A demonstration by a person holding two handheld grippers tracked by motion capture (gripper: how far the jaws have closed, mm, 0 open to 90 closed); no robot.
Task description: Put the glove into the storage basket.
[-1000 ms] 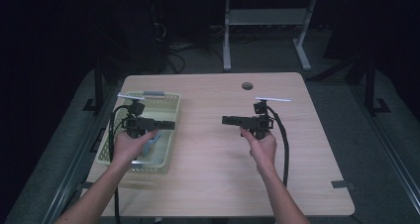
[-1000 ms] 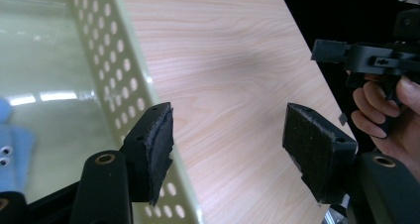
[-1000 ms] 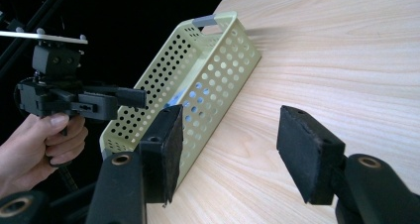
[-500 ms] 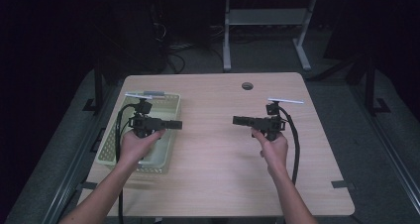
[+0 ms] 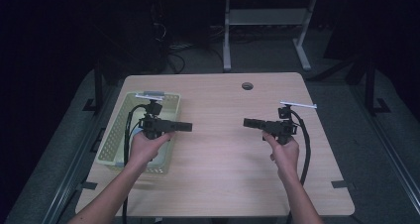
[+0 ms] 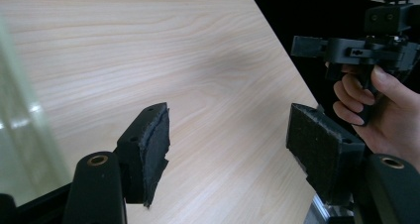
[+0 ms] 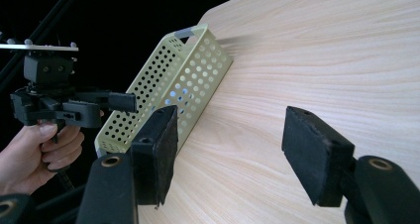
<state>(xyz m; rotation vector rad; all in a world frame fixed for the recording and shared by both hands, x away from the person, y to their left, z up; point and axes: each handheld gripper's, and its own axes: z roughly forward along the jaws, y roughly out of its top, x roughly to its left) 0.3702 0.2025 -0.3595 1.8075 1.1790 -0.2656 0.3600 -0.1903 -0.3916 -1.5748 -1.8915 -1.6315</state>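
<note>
Both hands hold black two-jaw grippers level above the pale wooden bench, pointing at each other. The left gripper and right gripper have just been widening their jaws, nothing between them. The pale green perforated plastic basket sits under the left hand at the bench's left edge.

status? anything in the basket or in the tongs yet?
Done: nothing visibly placed. The basket looks empty where visible, though the left hand covers part of it. In hand: nothing. Left tongs and right tongs are open over bare table, jaws just opened wider, pointing at each other. Left: no item in sight to pick.
</note>
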